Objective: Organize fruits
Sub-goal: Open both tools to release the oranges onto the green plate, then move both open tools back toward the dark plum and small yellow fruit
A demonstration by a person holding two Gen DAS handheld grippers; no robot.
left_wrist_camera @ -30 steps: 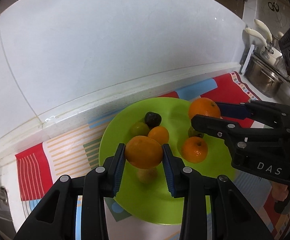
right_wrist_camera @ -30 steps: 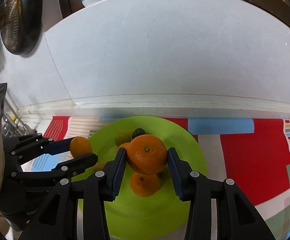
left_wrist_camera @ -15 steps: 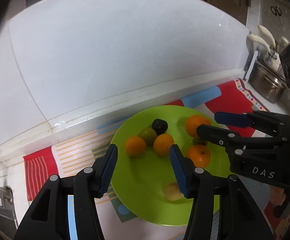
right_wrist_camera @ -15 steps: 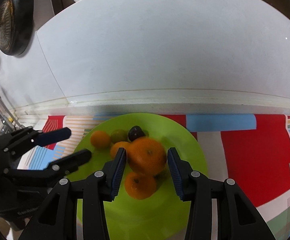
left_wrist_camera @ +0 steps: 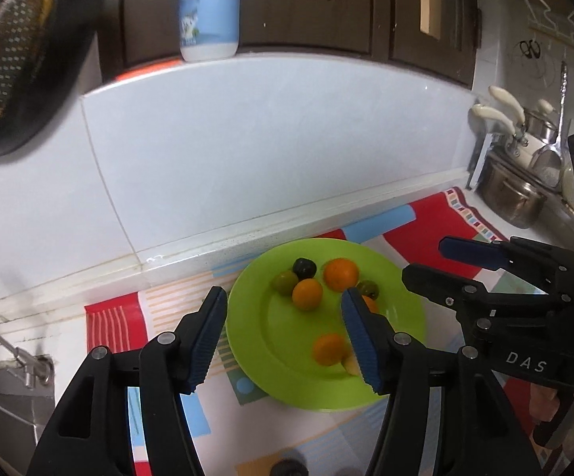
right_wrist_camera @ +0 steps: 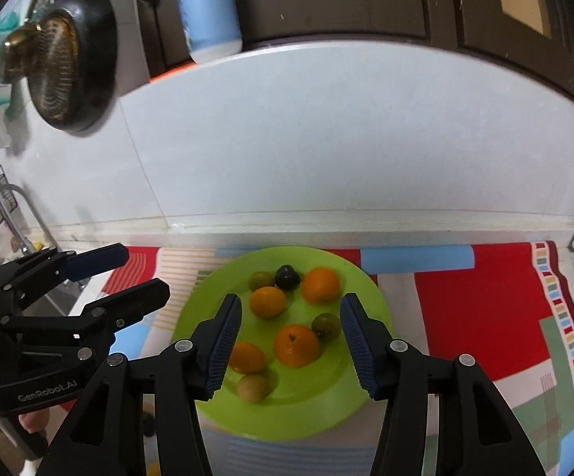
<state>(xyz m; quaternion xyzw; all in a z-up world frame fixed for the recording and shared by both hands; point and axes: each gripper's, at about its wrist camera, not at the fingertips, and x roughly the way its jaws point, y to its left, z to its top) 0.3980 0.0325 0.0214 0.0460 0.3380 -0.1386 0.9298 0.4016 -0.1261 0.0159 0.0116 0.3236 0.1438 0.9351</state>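
Note:
A green plate (right_wrist_camera: 346, 404) (left_wrist_camera: 283, 373) lies on a colourful mat and holds several fruits: oranges such as the front one (right_wrist_camera: 296, 346) and the back one (right_wrist_camera: 320, 284), a dark plum (right_wrist_camera: 287, 277), two green fruits (right_wrist_camera: 326, 326) and a small pale fruit (right_wrist_camera: 252, 387). My left gripper (left_wrist_camera: 283, 333) is open and empty, raised above the plate's near-left side. My right gripper (right_wrist_camera: 289, 337) is open and empty above the plate's front. Each gripper shows in the other's view, the right one (left_wrist_camera: 437, 263) and the left one (right_wrist_camera: 138, 271).
A white tiled backsplash (left_wrist_camera: 247, 150) rises behind the counter. A blue-white bottle (left_wrist_camera: 209, 8) stands on the ledge above. A dark strainer (right_wrist_camera: 61, 67) hangs at the left. Steel pots (left_wrist_camera: 513, 198) stand at the right. A sink tap (right_wrist_camera: 17, 206) is at the left.
Both grippers opened and let their oranges go onto the plate. Both have since pulled up and back from the plate.

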